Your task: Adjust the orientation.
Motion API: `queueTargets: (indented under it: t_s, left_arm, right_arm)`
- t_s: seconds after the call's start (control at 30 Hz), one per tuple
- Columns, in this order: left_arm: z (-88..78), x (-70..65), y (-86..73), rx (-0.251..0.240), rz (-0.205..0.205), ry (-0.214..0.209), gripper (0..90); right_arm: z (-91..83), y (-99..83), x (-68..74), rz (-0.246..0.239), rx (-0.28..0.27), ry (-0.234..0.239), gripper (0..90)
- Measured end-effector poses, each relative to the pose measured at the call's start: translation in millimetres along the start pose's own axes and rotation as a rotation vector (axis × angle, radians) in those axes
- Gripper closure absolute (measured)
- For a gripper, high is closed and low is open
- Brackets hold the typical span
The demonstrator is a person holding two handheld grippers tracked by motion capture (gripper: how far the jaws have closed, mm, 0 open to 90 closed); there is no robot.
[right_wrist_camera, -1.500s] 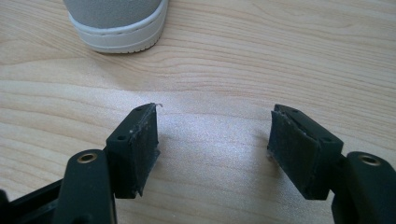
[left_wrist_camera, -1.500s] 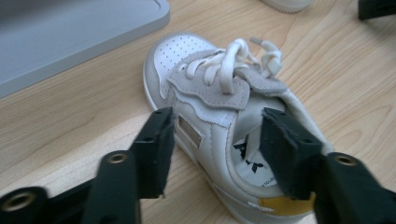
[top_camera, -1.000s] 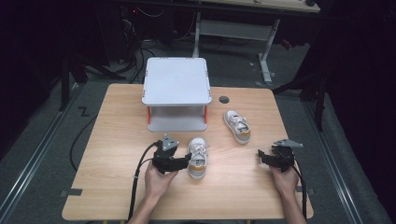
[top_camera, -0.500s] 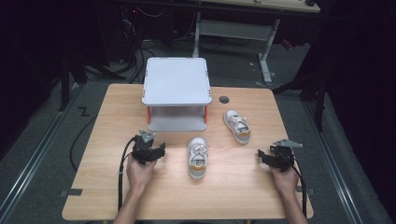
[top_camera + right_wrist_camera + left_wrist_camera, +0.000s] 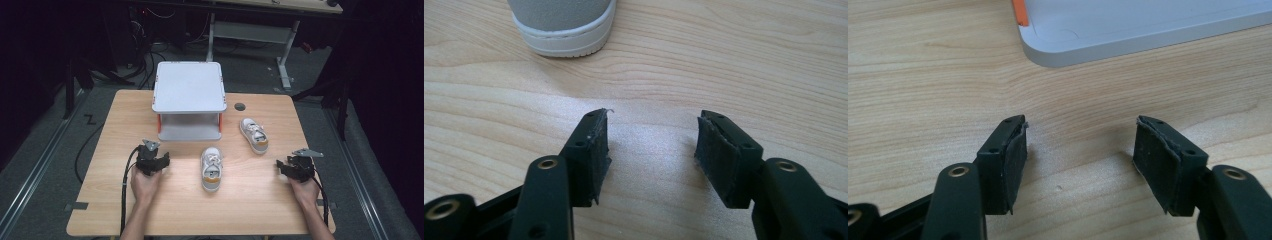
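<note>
Two small white and grey shoes lie on the wooden table (image 5: 125, 210): the near shoe (image 5: 211, 168) in the middle and the far shoe (image 5: 254, 135) to its right. My left gripper (image 5: 154, 159) rests left of the near shoe and apart from it. Its jaws stand open over bare wood in the left gripper view, left gripper (image 5: 1080, 155). My right gripper (image 5: 292, 167) sits near the table's right edge. Its jaws have just been closing, and the right gripper (image 5: 651, 155) still stands open with nothing between them. A shoe's rounded grey end (image 5: 561, 25) lies ahead of it.
A grey two-level stand (image 5: 189, 92) with orange legs stands at the back middle of the table. Its base plate (image 5: 1148, 25) and one orange leg (image 5: 1020, 12) lie ahead of the left gripper. A dark round hole (image 5: 240, 106) sits right of the stand.
My left gripper has moved left, away from the near shoe, which stays on the table. The right hand has stayed where it was.
</note>
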State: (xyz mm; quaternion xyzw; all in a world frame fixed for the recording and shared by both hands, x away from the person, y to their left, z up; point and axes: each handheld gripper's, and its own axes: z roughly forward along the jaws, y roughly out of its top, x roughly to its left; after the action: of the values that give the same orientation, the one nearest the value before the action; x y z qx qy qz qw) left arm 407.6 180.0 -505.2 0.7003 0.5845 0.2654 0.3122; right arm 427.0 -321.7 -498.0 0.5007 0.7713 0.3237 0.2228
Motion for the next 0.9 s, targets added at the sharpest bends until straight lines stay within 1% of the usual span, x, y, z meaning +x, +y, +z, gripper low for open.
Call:
queueTargets:
  t_s: [0.1, 0.13, 0.2, 0.23, 0.27, 0.3, 0.33, 0.37, 0.4, 0.43, 0.47, 0.5, 0.53, 0.57, 0.63, 0.67, 0.77, 0.8, 0.83, 0.87, 0.9]
  left_arm:
    - [-0.2, 0.6, -0.2, 0.001, -0.004, -0.008, 37.4]
    - [-0.2, 0.6, -0.2, 0.001, -0.004, -0.008, 37.0]
    - [0.1, 1.2, -0.4, -0.006, -0.013, -0.015, 36.5]
    - [0.0, 1.8, -0.4, -0.006, -0.018, -0.020, 36.3]
    - [-0.1, 2.6, -0.4, -0.008, -0.026, -0.026, 36.2]
    - [-0.3, 4.2, -0.5, -0.008, -0.033, -0.034, 35.7]
    - [-0.3, 4.2, -0.5, -0.008, -0.033, -0.034, 35.4]
    - [-0.2, 5.3, -0.5, -0.013, -0.041, -0.042, 35.1]
    - [-0.1, 5.2, -0.4, -0.012, -0.043, -0.041, 35.1]
    - [0.0, 4.6, -0.3, -0.010, -0.039, -0.038, 34.7]
    - [0.2, 3.9, 0.0, -0.008, -0.032, -0.033, 34.7]
    - [1.0, 2.9, 0.4, -0.008, -0.024, -0.029, 34.1]
    - [1.0, 2.9, 0.4, -0.008, -0.024, -0.029, 33.9]
    - [1.0, 3.9, 0.6, -0.006, -0.024, -0.034, 33.8]
    - [1.1, 5.3, 0.6, -0.010, -0.037, -0.041, 33.8]
    - [1.1, 5.3, 0.6, -0.010, -0.037, -0.041, 33.8]
    - [1.2, 6.6, 0.7, -0.012, -0.047, -0.047, 33.8]
    - [1.2, 7.0, 0.7, -0.014, -0.050, -0.048, 33.8]
    - [1.0, 7.6, 0.7, -0.011, -0.051, -0.050, 33.8]
    - [1.0, 7.7, 0.7, -0.012, -0.052, -0.051, 33.8]
    - [1.0, 7.8, 0.7, -0.011, -0.052, -0.053, 33.5]
  right_arm:
    - [-0.7, 2.1, 0.5, 0.001, 0.015, -0.001, 53.2]
    - [-0.7, 2.1, 0.5, 0.001, 0.015, -0.001, 53.2]
    - [-1.4, 3.8, 0.6, 0.011, 0.018, 0.023, 55.7]
    - [-3.1, 4.6, 1.5, 0.012, 0.008, 0.033, 56.4]
    - [-4.9, 5.9, 2.7, 0.011, 0.000, 0.039, 56.8]
    - [-8.8, 10.6, 5.3, -0.002, -0.006, 0.058, 57.9]
    - [-8.8, 10.6, 5.3, -0.002, -0.006, 0.058, 57.9]
    - [-14.6, 18.8, 9.3, -0.028, -0.018, 0.075, 60.1]
    - [-14.6, 18.8, 9.3, -0.028, -0.018, 0.075, 60.1]
    - [-19.9, 29.4, 13.6, -0.045, -0.036, 0.098, 61.0]
    - [-19.9, 29.4, 13.6, -0.045, -0.036, 0.098, 61.0]
    - [-24.2, 41.2, 19.3, -0.058, -0.061, 0.115, 61.2]
    - [-24.2, 41.2, 19.3, -0.058, -0.061, 0.115, 61.2]
    - [-26.3, 54.1, 26.6, -0.079, -0.092, 0.134, 61.2]
    - [-23.9, 63.7, 33.3, -0.099, -0.088, 0.146, 61.2]
    - [-23.9, 63.7, 33.3, -0.099, -0.088, 0.146, 61.2]
    - [-14.2, 78.3, 45.6, -0.142, -0.068, 0.152, 61.0]
    - [-10.5, 82.9, 48.9, -0.150, -0.059, 0.154, 60.8]
    - [-1.6, 92.0, 53.7, -0.148, -0.047, 0.160, 60.2]
    - [-1.6, 92.0, 53.7, -0.148, -0.047, 0.160, 60.2]
    - [5.7, 98.7, 56.1, -0.144, -0.033, 0.157, 59.6]
